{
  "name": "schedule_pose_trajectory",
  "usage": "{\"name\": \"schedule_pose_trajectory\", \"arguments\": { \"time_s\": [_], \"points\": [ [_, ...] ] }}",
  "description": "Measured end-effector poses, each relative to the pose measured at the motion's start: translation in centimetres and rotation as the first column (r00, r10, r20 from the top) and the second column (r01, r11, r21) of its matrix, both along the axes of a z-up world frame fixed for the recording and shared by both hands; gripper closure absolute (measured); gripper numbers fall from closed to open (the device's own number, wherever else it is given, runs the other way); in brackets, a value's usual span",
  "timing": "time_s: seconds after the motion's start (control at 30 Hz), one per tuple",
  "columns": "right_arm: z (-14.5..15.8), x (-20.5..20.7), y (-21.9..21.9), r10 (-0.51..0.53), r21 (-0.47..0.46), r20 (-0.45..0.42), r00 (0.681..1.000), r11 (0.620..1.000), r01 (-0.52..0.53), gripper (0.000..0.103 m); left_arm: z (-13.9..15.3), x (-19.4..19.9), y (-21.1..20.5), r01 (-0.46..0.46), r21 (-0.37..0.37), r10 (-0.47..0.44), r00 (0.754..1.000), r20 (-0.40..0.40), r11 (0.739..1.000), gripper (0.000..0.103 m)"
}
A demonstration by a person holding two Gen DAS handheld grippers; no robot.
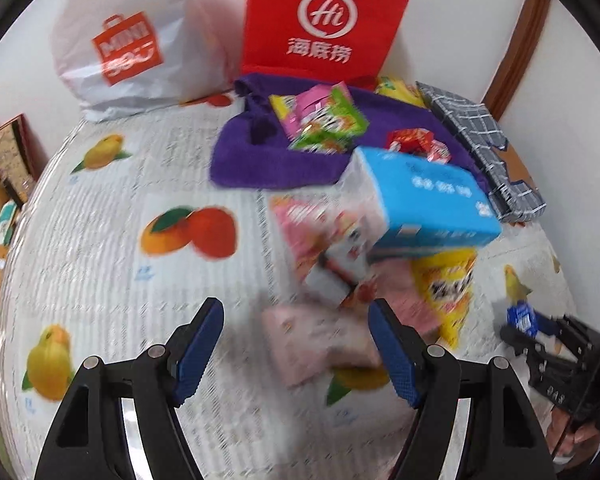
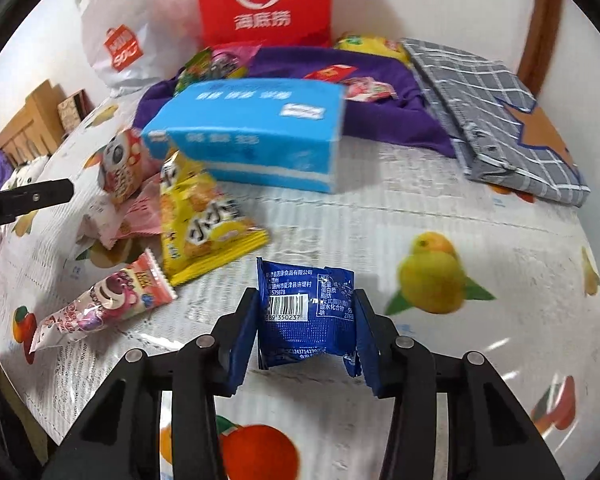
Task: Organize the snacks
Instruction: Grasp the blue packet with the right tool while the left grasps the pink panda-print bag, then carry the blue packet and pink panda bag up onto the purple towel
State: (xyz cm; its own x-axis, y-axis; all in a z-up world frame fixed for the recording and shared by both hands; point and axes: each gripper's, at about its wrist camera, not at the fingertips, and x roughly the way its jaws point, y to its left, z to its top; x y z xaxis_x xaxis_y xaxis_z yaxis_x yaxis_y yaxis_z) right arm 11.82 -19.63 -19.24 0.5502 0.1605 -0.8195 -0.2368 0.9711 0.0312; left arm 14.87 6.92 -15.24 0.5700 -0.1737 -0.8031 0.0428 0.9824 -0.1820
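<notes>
My right gripper (image 2: 306,294) is shut on a small dark blue snack packet (image 2: 306,312), barcode side up, just above the fruit-print tablecloth (image 2: 420,220). My left gripper (image 1: 296,308) stands open over a blurred pale pink packet (image 1: 316,344), which lies between its fingers untouched. Beyond it is a heap: a light blue box (image 1: 428,204), a pink and white packet (image 1: 332,248) and a yellow packet (image 1: 452,292). A purple cloth (image 1: 268,152) farther back carries more snacks. In the right wrist view a pink bear-print packet (image 2: 100,304) lies at the left.
A red paper bag (image 1: 324,20) and a white plastic bag (image 1: 128,40) stand against the back wall. A folded grey checked fabric (image 1: 484,140) lies at the right. Cardboard boxes (image 2: 36,120) sit off the table's left edge.
</notes>
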Motion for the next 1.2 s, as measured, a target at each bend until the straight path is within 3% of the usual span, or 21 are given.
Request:
{"name": "schedule_pose_trajectory", "arguments": {
  "time_s": [0.1,0.23,0.33,0.43,0.5,0.6,0.93,1.2],
  "points": [
    [0.3,-0.3,-1.3,-0.028,0.011,0.005,1.000,1.000,0.028,0.058,0.1,1.6,-0.8,0.014,-0.028,-0.014,1.000,-0.009,0.999,0.030],
    [0.6,-0.3,-2.2,-0.072,-0.024,0.023,0.997,0.997,0.072,0.058,-1.1,3.6,-2.0,0.019,0.022,-0.017,0.998,-0.053,1.000,0.030],
    [1.0,-0.1,-3.0,-0.090,-0.022,0.030,0.996,0.996,0.091,0.058,-1.8,4.3,-2.2,0.021,0.014,-0.020,0.997,-0.074,1.000,0.032],
    [1.2,0.3,-3.3,-0.096,-0.017,0.031,0.995,0.995,0.097,0.058,-2.3,4.8,-2.4,0.025,0.000,-0.025,0.995,-0.093,1.000,0.043],
    [1.3,0.5,-3.2,-0.095,-0.013,0.031,0.995,0.995,0.095,0.058,-2.4,5.0,-2.3,0.025,-0.014,-0.026,0.995,-0.099,1.000,0.057],
    [1.3,0.8,-3.1,-0.096,-0.006,0.031,0.995,0.995,0.096,0.058,-2.2,4.8,-1.9,0.022,-0.036,-0.025,0.996,-0.090,0.999,0.064],
    [3.4,0.3,-2.7,-0.090,0.042,0.067,0.994,0.995,0.087,0.058,1.4,1.8,-0.6,0.001,-0.041,-0.002,1.000,-0.017,0.999,0.064],
    [7.2,0.2,-1.8,-0.095,0.066,0.128,0.987,0.994,0.087,0.058,4.9,-0.9,-1.3,0.017,-0.073,-0.013,0.999,0.047,0.997,0.064]
  ]
}}
